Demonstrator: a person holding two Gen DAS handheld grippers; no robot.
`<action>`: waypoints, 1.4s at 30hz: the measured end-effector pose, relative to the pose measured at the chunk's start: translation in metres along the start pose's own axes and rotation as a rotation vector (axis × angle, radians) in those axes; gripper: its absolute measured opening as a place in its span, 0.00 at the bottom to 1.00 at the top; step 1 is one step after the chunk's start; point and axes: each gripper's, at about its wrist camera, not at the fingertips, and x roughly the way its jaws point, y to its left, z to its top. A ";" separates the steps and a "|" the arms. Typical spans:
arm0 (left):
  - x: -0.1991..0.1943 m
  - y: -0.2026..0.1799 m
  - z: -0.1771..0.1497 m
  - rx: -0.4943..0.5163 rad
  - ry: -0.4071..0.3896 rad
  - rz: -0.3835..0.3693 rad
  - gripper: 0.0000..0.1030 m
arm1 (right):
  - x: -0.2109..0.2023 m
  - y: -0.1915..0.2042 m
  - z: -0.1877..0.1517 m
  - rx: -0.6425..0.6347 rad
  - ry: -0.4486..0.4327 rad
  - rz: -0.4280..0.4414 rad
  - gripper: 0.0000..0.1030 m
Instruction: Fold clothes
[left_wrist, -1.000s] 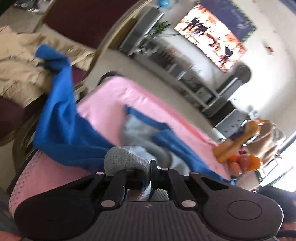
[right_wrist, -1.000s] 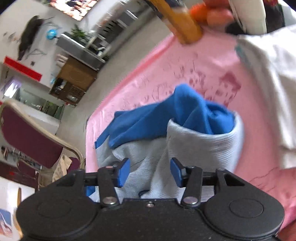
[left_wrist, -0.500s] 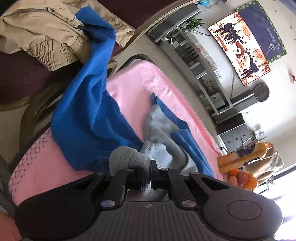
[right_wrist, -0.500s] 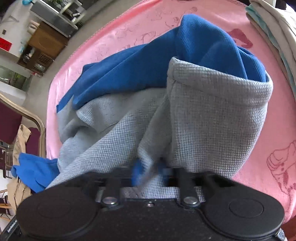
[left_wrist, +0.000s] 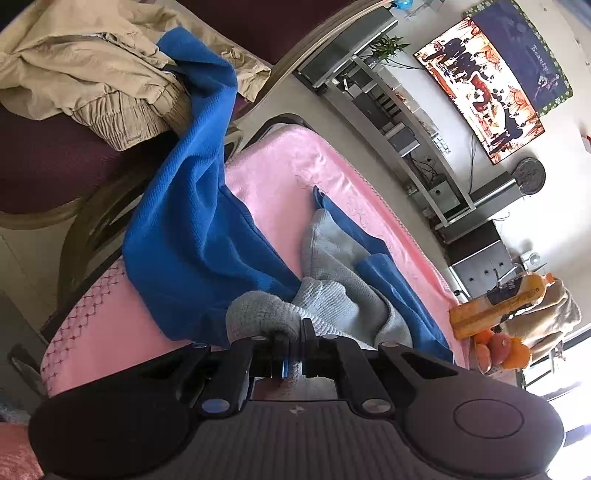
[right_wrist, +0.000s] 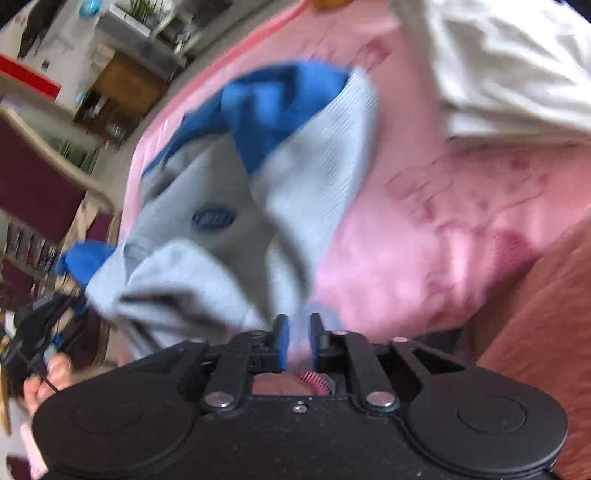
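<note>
Keep the left gripper (left_wrist: 293, 354) clamped on the grey hem of the blue-grey garment (left_wrist: 192, 229) on the pink cloth (left_wrist: 280, 166), then pinch the loose grey edge with the right gripper (right_wrist: 297, 332), its jaws just opened slightly and apparently empty.

I see a pale wall with a framed picture (left_wrist: 495, 85); a grey shelving unit (left_wrist: 399, 122) stands below it, daylight nearby.
</note>
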 end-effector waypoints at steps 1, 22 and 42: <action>0.000 -0.001 -0.001 0.006 -0.002 0.006 0.04 | -0.006 0.000 0.004 -0.003 -0.030 -0.008 0.31; 0.003 0.000 -0.002 0.034 0.014 0.013 0.05 | 0.081 0.052 0.073 -0.207 -0.115 -0.231 0.17; -0.003 0.003 -0.021 0.030 0.020 0.103 0.05 | 0.023 -0.119 0.032 0.320 -0.177 0.154 0.51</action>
